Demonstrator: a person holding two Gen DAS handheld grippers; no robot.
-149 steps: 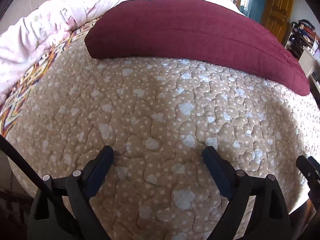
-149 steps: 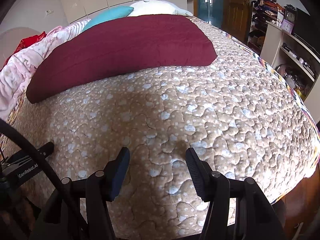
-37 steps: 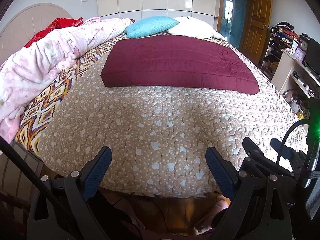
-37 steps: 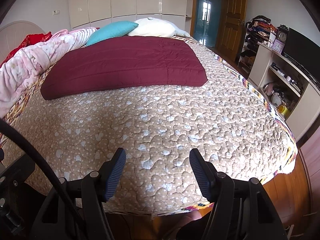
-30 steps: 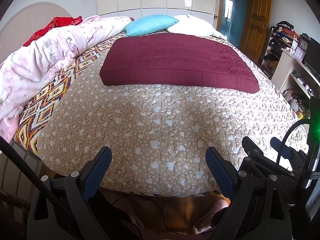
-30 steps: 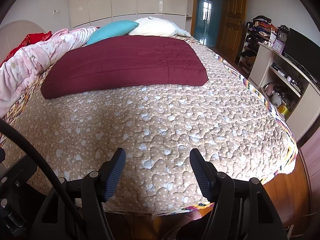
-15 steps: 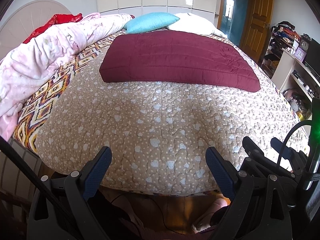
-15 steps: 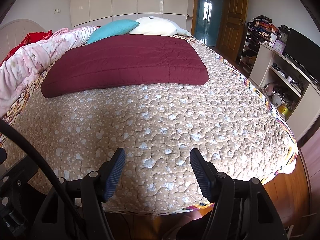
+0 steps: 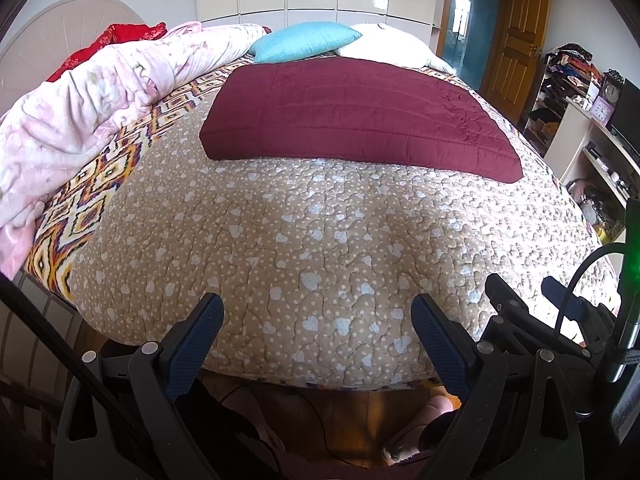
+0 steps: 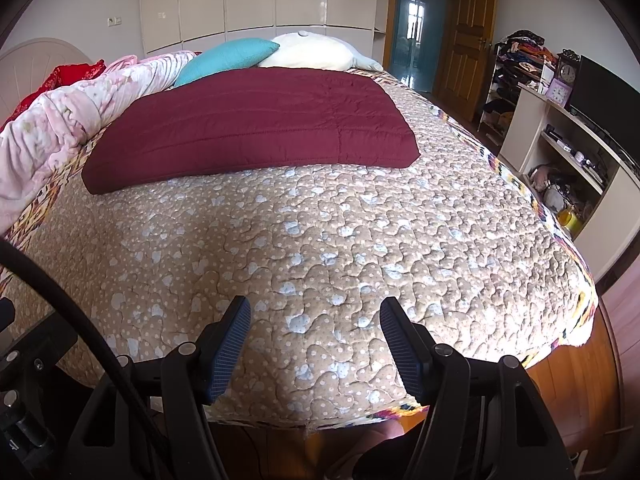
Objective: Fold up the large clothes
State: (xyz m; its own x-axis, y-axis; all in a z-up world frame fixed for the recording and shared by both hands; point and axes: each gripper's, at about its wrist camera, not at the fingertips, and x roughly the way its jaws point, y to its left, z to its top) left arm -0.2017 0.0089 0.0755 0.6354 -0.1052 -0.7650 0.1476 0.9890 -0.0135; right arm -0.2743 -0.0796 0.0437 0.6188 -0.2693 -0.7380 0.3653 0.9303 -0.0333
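Observation:
A dark red quilted garment lies folded flat as a long rectangle across the far half of the bed; it also shows in the right wrist view. My left gripper is open and empty, held over the near edge of the bed. My right gripper is open and empty, also over the near edge, to the right of the left one. Both are well short of the garment. The right gripper's body shows in the left wrist view.
The bed has a tan dotted quilt. A pink comforter is heaped along the left side. A teal pillow and a white pillow lie at the head. Shelves and a TV stand right.
Over five seconds both grippers have drawn back from over the bed to its near edge and risen. In the last second they have barely moved. Both stayed open.

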